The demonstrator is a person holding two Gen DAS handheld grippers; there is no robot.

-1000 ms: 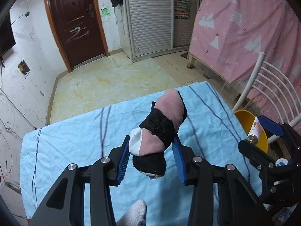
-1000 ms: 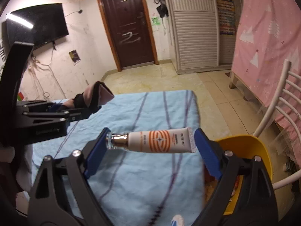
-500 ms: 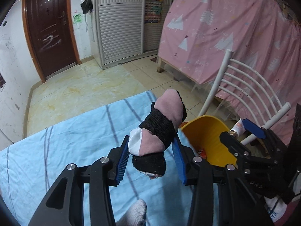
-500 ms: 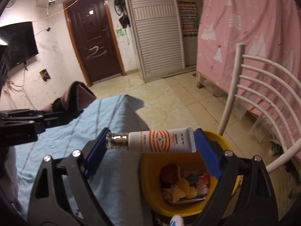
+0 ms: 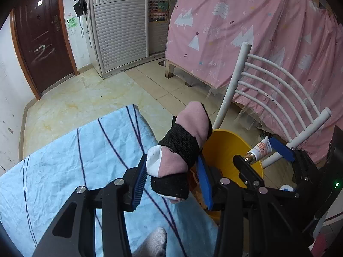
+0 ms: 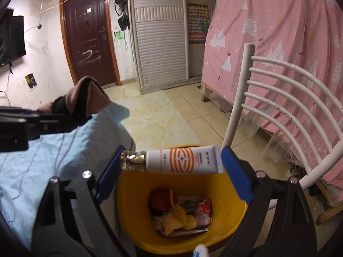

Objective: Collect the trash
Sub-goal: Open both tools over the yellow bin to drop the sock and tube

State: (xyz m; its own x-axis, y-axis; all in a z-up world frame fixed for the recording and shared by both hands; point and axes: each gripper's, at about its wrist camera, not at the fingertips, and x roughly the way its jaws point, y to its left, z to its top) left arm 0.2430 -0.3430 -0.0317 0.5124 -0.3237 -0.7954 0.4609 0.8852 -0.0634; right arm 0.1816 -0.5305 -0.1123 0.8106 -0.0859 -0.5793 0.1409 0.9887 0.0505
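Here the left gripper (image 5: 172,182) clamps a pink-and-black sock bundle (image 5: 182,145) at frame centre, while the right gripper (image 6: 171,171) pinches a white tube (image 6: 184,160) endwise above the yellow bin (image 6: 233,233), lower centre.

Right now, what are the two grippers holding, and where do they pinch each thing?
The left hand-held gripper pinches the sock bundle at its lower end. The right hand-held gripper holds the tube lengthwise, cap to crimp.

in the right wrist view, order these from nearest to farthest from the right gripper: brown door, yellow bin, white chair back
1. yellow bin, directly below the right gripper, which holds a tube
2. white chair back, just beyond, to the right
3. brown door, across the room, upper left
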